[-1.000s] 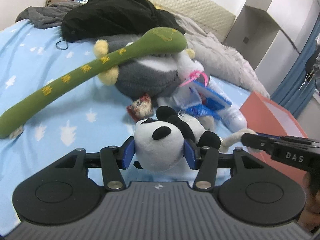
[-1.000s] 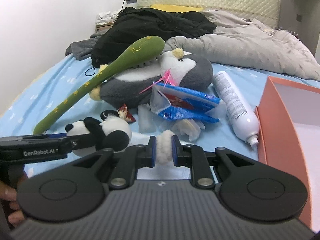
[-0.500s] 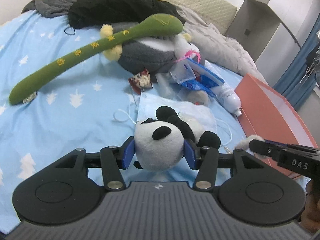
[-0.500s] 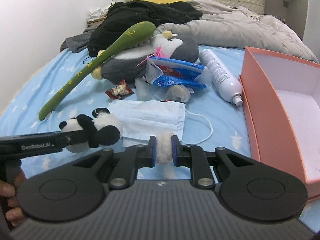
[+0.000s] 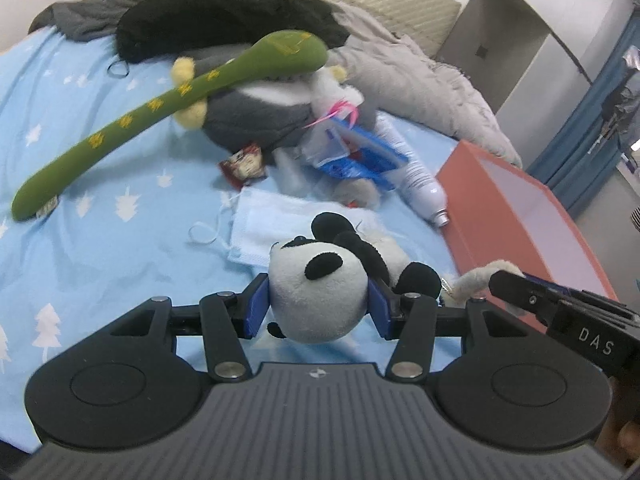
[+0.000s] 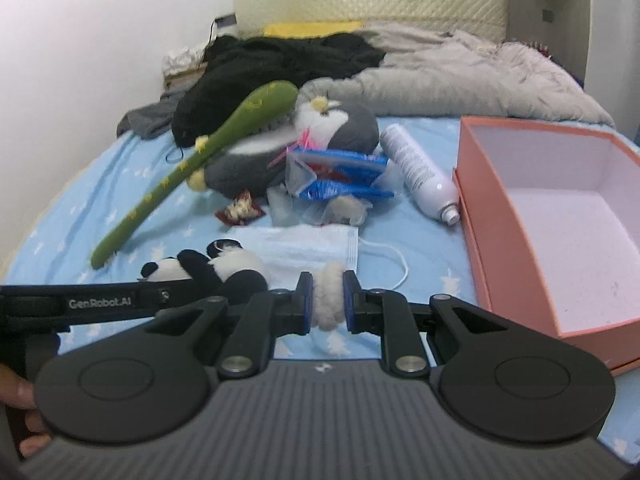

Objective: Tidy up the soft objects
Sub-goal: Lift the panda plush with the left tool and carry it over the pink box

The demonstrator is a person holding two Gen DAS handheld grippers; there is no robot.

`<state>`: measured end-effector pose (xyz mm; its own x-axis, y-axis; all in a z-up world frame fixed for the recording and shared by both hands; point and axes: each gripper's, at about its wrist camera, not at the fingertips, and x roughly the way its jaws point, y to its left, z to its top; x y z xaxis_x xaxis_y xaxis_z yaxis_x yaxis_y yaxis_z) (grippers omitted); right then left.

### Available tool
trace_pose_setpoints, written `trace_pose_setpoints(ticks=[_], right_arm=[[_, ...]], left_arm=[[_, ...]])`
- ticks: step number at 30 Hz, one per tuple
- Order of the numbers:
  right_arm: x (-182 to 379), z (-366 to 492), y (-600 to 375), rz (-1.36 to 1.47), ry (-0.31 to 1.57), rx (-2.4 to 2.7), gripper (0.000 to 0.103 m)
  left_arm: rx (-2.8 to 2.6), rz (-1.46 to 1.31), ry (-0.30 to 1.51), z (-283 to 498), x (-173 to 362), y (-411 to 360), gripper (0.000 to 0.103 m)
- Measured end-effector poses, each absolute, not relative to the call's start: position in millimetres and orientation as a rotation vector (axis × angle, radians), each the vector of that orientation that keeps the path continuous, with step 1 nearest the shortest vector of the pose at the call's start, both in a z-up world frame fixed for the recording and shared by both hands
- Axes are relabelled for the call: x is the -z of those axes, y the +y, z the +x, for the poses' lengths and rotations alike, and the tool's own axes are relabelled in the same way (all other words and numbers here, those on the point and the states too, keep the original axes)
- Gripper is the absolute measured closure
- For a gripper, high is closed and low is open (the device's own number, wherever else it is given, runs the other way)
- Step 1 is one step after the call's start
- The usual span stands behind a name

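Observation:
A small panda plush hangs above the blue bedsheet, its head squeezed between the blue pads of my left gripper, which is shut on it. The right wrist view shows the same panda at lower left. My right gripper is shut on a small cream fluffy piece; the left wrist view shows that piece beside the panda's feet. A long green plush leans over a grey penguin plush further up the bed. An open orange box stands at the right.
A blue face mask lies flat just beyond both grippers. Behind it are blue packets, a snack wrapper and a white bottle. Black clothes and a grey blanket fill the head of the bed.
Both grippers have drawn back and slightly up from the pile, each keeping its grip. The face mask has come into view, and more of the orange box shows in the right wrist view.

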<state>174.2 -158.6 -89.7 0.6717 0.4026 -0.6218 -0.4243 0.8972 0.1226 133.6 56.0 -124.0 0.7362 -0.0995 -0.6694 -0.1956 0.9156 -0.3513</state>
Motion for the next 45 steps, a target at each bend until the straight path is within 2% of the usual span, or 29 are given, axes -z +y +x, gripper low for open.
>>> trace_pose_setpoints(ticks=[25, 34, 45], right_arm=[[-30, 202, -254, 0.001, 0.402, -0.23, 0.084], [-24, 226, -322, 0.017, 0.459, -0.081, 0.084], [41, 253, -380, 0.094, 0.644, 0.02, 0.082]], left_arm=[[0.206, -0.286, 0.594, 214, -7, -54, 0.045], [0.323, -0.229, 0.62, 255, -5, -131, 0.045], [0.378, -0.191, 0.774, 293, 55, -190, 0.045]])
